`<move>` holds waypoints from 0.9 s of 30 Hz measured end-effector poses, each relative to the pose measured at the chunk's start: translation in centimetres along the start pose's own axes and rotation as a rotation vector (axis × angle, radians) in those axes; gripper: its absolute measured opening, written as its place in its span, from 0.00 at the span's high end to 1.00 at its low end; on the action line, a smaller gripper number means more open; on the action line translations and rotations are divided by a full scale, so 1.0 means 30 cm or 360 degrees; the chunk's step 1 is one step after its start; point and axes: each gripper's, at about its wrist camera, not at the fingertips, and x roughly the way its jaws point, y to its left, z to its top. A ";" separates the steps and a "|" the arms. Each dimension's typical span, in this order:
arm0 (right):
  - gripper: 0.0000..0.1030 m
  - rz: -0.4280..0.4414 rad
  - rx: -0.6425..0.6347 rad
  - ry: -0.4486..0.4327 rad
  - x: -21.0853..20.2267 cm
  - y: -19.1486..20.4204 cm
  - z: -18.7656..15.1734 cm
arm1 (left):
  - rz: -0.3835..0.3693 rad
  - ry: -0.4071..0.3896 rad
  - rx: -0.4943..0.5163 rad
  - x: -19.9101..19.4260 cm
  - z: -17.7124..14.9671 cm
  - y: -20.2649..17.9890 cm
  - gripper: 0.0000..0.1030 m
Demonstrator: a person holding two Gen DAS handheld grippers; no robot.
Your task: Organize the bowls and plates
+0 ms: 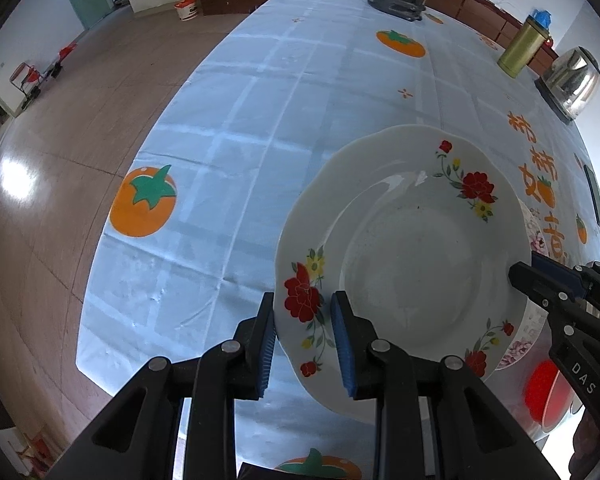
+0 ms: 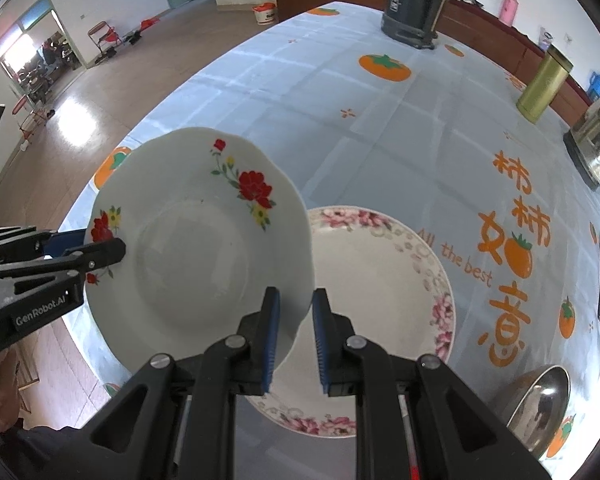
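Left wrist view: the left tongs [image 1: 303, 336] clench the near rim of the red-flowered plate [image 1: 400, 256], lifted above the desk [image 1: 260, 120]; the right tongs [image 1: 540, 280] grip its far-right rim.

Right wrist view: the right tongs [image 2: 294, 336] straddle the same plate's [image 2: 196, 240] edge, the left tongs [image 2: 100, 252] pinching its opposite side. Beneath and just right lies a pink-flowered plate [image 2: 380, 272]; a steel bowl [image 2: 540, 408] sits farther right.

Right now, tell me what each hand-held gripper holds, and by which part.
Both hold the red-flowered plate by its rim: left hand-held gripper on one edge, right hand-held gripper on the opposite edge.
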 end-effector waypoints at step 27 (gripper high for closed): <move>0.84 -0.0043 0.0110 -0.0011 -0.041 -0.123 -0.081 | -0.0024 0.0004 0.0116 0.000 -0.011 -0.150 0.71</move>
